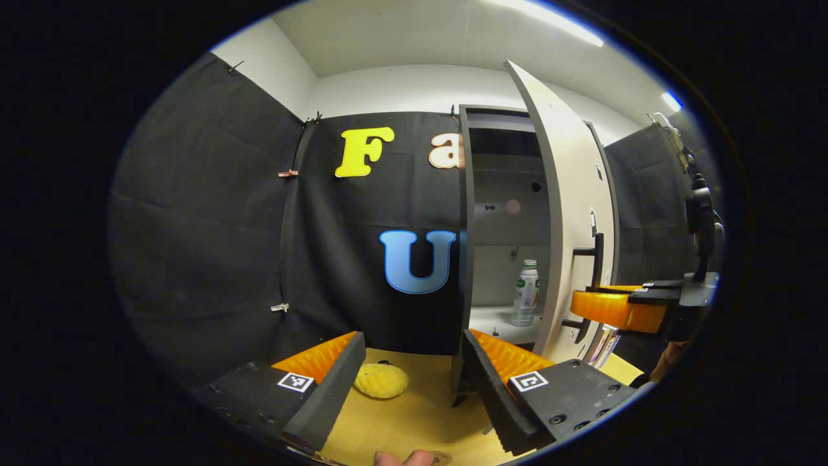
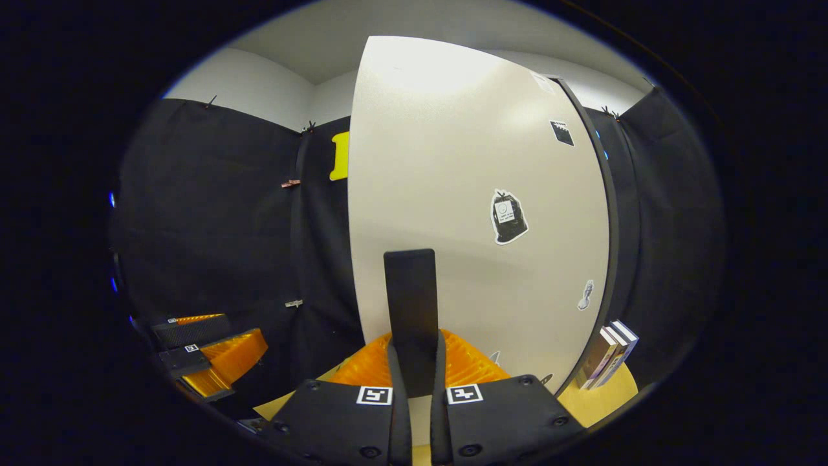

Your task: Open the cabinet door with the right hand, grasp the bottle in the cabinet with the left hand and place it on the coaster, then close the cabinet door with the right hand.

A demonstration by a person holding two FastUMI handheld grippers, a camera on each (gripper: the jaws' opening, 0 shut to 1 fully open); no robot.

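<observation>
Your left gripper (image 1: 411, 382) hangs with jaws spread and nothing between them, while your right gripper (image 2: 414, 378) is clamped on the door handle (image 2: 410, 317), holding the cabinet door (image 1: 569, 213) swung wide. Ahead and slightly right of the left fingers, the bottle (image 1: 526, 292) stands upright on the cabinet shelf (image 1: 498, 321), long axis vertical. That free hand looks nearer to it.
</observation>
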